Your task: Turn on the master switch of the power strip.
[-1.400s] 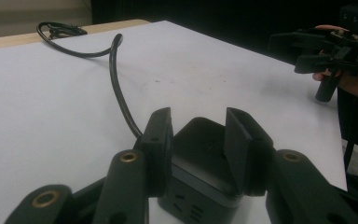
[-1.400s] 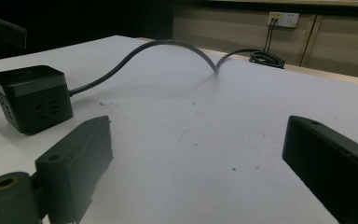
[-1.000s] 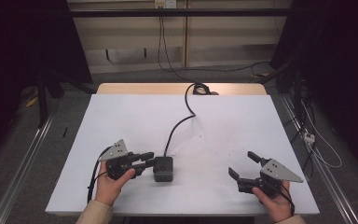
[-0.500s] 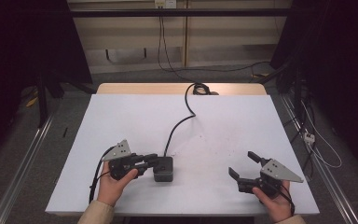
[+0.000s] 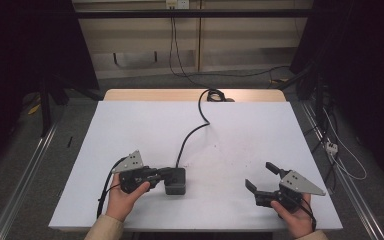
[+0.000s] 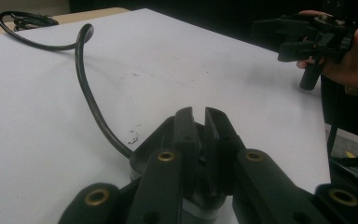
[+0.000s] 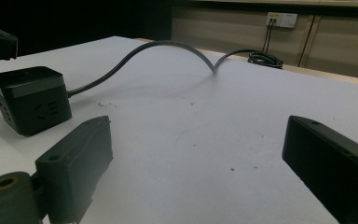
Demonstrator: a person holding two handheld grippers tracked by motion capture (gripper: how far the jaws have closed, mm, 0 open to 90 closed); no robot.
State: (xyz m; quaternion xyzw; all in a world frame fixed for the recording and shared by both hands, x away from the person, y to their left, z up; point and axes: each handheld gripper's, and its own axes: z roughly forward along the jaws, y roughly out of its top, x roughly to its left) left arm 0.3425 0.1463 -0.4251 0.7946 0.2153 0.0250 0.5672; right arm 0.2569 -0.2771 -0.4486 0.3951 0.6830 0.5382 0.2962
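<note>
The left gripper (image 5: 161, 174) is pressing nearly closed jaws against the black socket cube (image 5: 175, 181) near the table's (image 5: 130, 120) front edge, seemingly steadying it. The right gripper (image 5: 264, 180) is waiting well apart, jaws spread wide, empty.

Black cube socket block (image 5: 175, 180), upright on the white table (image 5: 260, 135), near its front edge; black cord (image 5: 192, 132) is trailed in curves to the far edge.
</note>
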